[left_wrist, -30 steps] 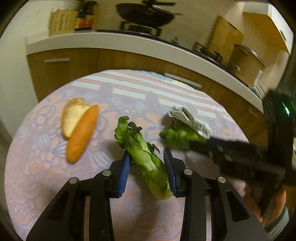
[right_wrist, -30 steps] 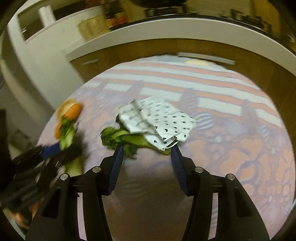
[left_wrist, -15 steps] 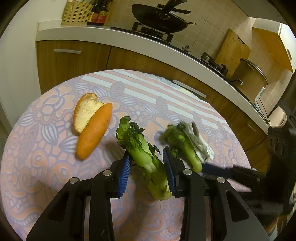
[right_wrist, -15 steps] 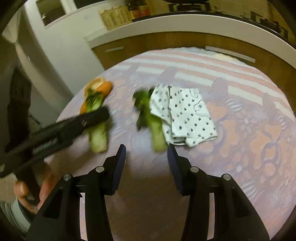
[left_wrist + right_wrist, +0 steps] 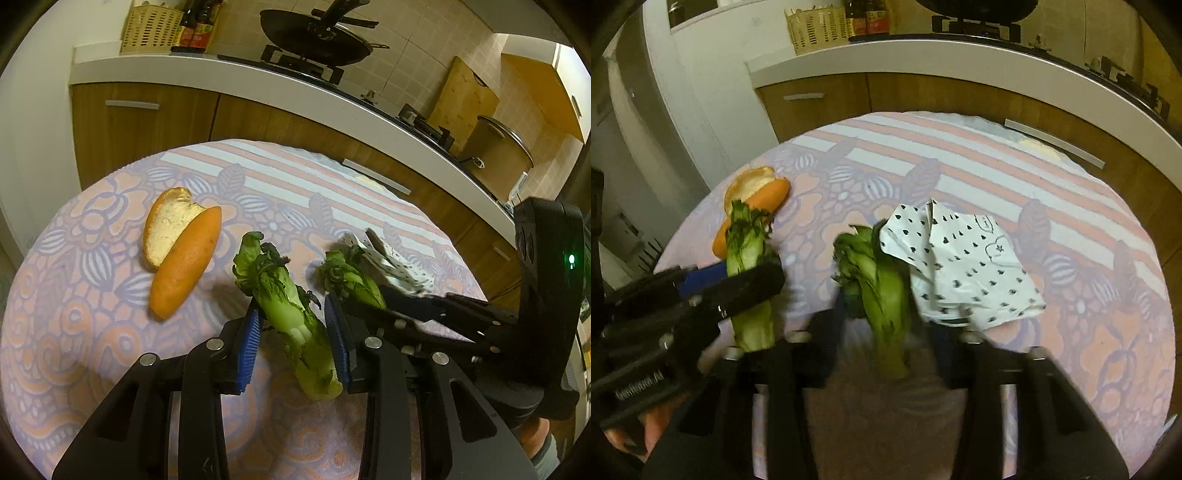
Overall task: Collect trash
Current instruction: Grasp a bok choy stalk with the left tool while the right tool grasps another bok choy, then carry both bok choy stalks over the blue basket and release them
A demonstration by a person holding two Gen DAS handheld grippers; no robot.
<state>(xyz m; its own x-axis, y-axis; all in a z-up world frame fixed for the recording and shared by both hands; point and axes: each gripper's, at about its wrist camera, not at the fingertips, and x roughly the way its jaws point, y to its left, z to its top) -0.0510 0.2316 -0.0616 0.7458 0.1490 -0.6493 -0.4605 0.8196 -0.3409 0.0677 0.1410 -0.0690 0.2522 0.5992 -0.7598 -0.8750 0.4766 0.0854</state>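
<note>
Both grippers stand apart over the bench (image 5: 92,295) — left gripper (image 5: 293,345) straddling one bok choy (image 5: 291,325), right gripper (image 5: 886,332) — blurred, seemingly — around another bok choy (image 5: 882,295).

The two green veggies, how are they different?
The left greens lie in the open between the left gripper pads; the right greens are partly tucked under the spotted paper, between the right gripper fingers. Both are leafy stalks lying on the tablecloth.

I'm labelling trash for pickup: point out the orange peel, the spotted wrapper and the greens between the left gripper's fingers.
orange peel (image 5: 186,264): left wrist view, orange outer skin.
spotted wrapper (image 5: 964,266): right wrist view, middle of sheet.
greens (image 5: 291,314): left wrist view, pale stalk.
</note>
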